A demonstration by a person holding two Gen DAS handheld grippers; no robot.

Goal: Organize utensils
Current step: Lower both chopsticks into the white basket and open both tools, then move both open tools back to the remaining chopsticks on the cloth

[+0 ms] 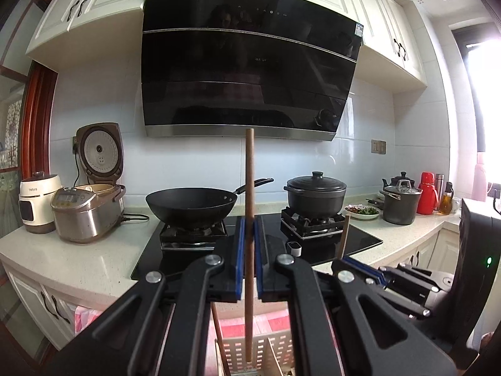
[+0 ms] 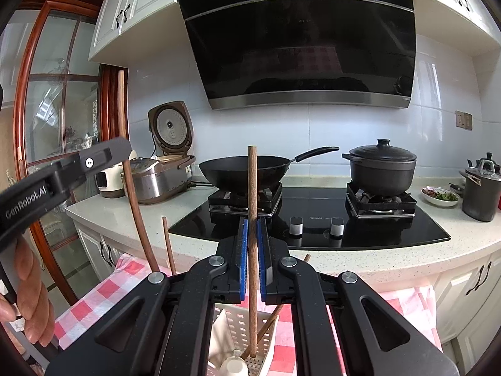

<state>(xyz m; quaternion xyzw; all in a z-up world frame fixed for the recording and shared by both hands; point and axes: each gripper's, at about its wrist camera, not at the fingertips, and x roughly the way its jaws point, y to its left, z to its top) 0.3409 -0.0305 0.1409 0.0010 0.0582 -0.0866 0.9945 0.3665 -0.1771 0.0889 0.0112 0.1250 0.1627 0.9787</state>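
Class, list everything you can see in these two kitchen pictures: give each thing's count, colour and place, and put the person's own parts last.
wooden sticks: one per gripper, brown, upright
utensil basket: one, white, below on checked cloth
wok: one, black, left burner
lidded pot: one, black, right burner
range hood: one, black, above hob
rice cooker: one, steel, lid open, left counter
flask: one, red, right counter
left gripper: black, jaws shut on stick
right gripper: black, jaws shut on stick
hand: one, left edge
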